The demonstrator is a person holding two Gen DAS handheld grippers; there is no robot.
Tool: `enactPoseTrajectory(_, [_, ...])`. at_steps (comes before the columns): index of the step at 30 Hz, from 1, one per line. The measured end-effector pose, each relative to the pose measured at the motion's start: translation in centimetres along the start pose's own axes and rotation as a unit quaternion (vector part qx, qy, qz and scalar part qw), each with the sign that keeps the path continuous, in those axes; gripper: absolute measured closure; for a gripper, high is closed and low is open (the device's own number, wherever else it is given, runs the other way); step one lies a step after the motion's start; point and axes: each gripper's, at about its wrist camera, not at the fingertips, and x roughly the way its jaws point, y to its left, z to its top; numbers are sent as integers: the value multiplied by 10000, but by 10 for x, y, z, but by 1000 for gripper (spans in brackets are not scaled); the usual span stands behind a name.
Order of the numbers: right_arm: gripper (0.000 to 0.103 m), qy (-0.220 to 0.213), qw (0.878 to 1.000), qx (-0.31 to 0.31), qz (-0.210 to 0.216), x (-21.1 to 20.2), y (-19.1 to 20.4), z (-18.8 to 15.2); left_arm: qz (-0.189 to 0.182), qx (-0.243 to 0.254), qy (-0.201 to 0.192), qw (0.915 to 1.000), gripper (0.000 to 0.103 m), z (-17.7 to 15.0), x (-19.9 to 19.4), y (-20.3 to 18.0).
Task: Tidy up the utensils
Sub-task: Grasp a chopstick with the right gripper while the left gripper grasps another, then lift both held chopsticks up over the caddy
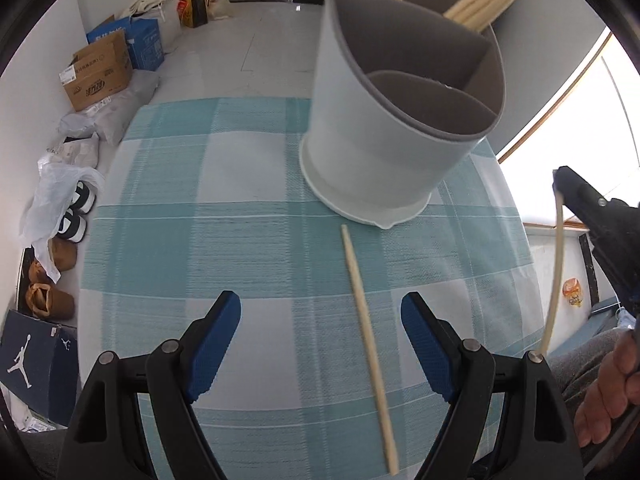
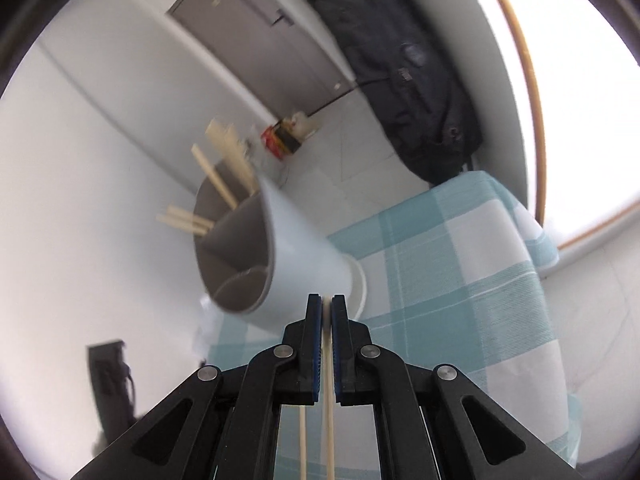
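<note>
**me:** Chopsticks, basically. Nearest thing to my left gripper (image 1: 320, 344) is a pale wooden chopstick (image 1: 368, 344), long and thin, lying flat on the teal-and-white checked tablecloth (image 1: 240, 240). My blue pads are spread wide with nothing in them, and the stick sits between the two fingers but closer to the one on the right of the view, touching neither.

**other:** And the right one?

**me:** My right gripper (image 2: 327, 308) is clamped tight on a second pale wooden chopstick (image 2: 329, 420). From the left camera you can see it dangling down from the black jaws, over at the table's edge next to my hand (image 1: 608, 400).

**other:** Where do they go?

**me:** Further back on the cloth stands the white round utensil holder with grey inner dividers (image 1: 384, 128). Its far compartment already has a bunch of chopsticks (image 1: 480, 4) sticking out; the near two look empty from here.

**other:** Any handling tips?

**me:** I'd guess they're super light and stiff, but smooth and skinny, so they can roll or pivot in the pads. For the flat one I'd grab around the middle, across its length, and come nearly straight down so the pads catch it rather than the cloth. A grip near one end, like my right one has, lets it swing.
</note>
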Motion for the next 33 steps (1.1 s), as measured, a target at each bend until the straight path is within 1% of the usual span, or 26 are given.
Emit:
enactPoseTrajectory(2, [99,-80,9995,304,-12,1,-10,4,47,42,105,9999,24,3,5,-5])
enactPoseTrajectory(4, [99,-196,9984,519,-76,-2,-21,9,225,116,224,9994,33,4,13,-11])
enactPoseTrajectory(6, [99,-303,9976,607,-139,-7,-26,12,412,183,394,9982,51,2,22,-17])
enactPoseTrajectory(7, [99,-371,9972,622,-192,-11,-29,13,520,225,498,9972,62,-1,27,-19])
enactPoseTrajectory(9, [99,-523,9961,663,-266,-18,-34,17,629,327,574,9958,72,-6,31,-23])
enactPoseTrajectory(10, [99,-577,9957,653,-322,-21,-34,17,772,452,448,9950,73,-10,28,-27])
enactPoseTrajectory(11, [99,-637,9952,656,-361,-23,-35,18,850,608,417,9937,80,-13,27,-31])
enactPoseTrajectory(12, [99,-659,9949,673,-349,-25,-37,17,846,697,390,9932,91,-14,26,-34])
enactPoseTrajectory(14, [99,-653,9947,720,-345,-26,-39,18,838,913,418,9914,100,-20,24,-40])
enactPoseTrajectory(16, [99,-595,9948,759,-335,-24,-41,18,793,1069,402,9903,101,-25,22,-41])
enactPoseTrajectory(19, [99,-536,9946,821,-341,-24,-42,17,509,1421,420,9877,101,-37,16,-38])
enactPoseTrajectory(21, [99,-510,9946,842,-324,-26,-42,15,317,1594,501,9854,101,-41,12,-33])
enactPoseTrajectory(22, [99,-500,9947,837,-315,-26,-41,14,241,1619,561,9849,101,-42,10,-28])
enactPoseTrajectory(24, [99,-495,9951,803,-309,-26,-39,13,148,1509,638,9864,101,-39,6,-19])
enactPoseTrajectory(25, [99,-499,9952,783,-300,-26,-38,13,28,1449,728,9868,101,-37,6,-15])
enactPoseTrajectory(26, [99,-511,9953,776,-287,-26,-37,14,28,1402,784,9870,100,-35,6,-13])
enactPoseTrajectory(29, [99,-533,9953,765,-276,-26,-37,14,76,1388,769,9873,92,-28,6,-13])
enactPoseTrajectory(31, [99,-546,9951,771,-275,-27,-38,14,145,1440,699,9870,78,-24,5,-17])
enactPoseTrajectory(33, [99,-559,9949,795,-274,-28,-39,14,204,1534,664,9857,71,-21,7,-23])
